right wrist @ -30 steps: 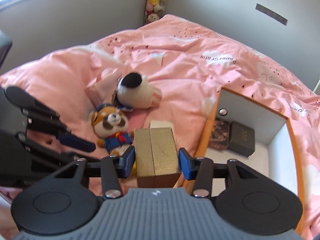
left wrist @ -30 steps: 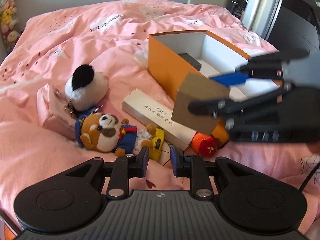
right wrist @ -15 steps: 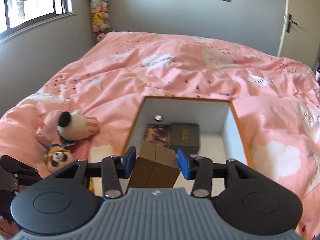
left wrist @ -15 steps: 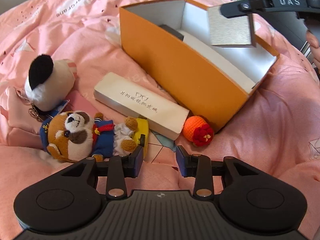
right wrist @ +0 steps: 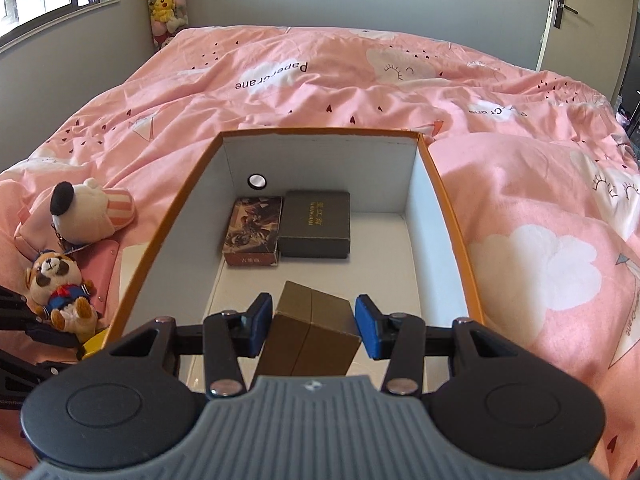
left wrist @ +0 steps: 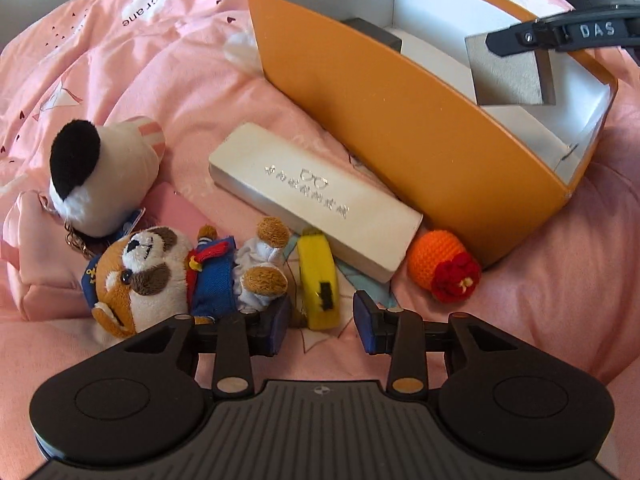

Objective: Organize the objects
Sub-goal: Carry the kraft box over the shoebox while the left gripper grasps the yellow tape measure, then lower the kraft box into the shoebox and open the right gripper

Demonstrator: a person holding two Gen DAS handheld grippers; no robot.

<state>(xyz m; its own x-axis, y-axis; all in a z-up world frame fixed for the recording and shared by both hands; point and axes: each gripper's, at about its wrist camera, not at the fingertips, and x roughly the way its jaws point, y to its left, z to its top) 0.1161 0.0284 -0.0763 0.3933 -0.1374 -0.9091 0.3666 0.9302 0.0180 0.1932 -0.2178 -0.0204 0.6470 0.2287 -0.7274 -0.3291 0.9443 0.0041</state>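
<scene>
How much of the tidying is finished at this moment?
Done: a dark box and a patterned box lie inside the orange box. In hand: the right gripper holds a gold box over it. Left: the white case, dog plush, yellow item, crochet ball and black-capped plush remain on the bed; the left gripper is empty.

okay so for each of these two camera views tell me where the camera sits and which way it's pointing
Left wrist: on the left tool, angled steeply down at the bed; sees the sailor bear plush, yellow toy, glasses case and crochet orange; its open fingers show, empty.
Right wrist: on the right tool, looking down into the orange box; its fingers grip a gold box above two small boxes.
Shared: the orange box, bear plush, white plush; each view catches part of the other tool.
</scene>
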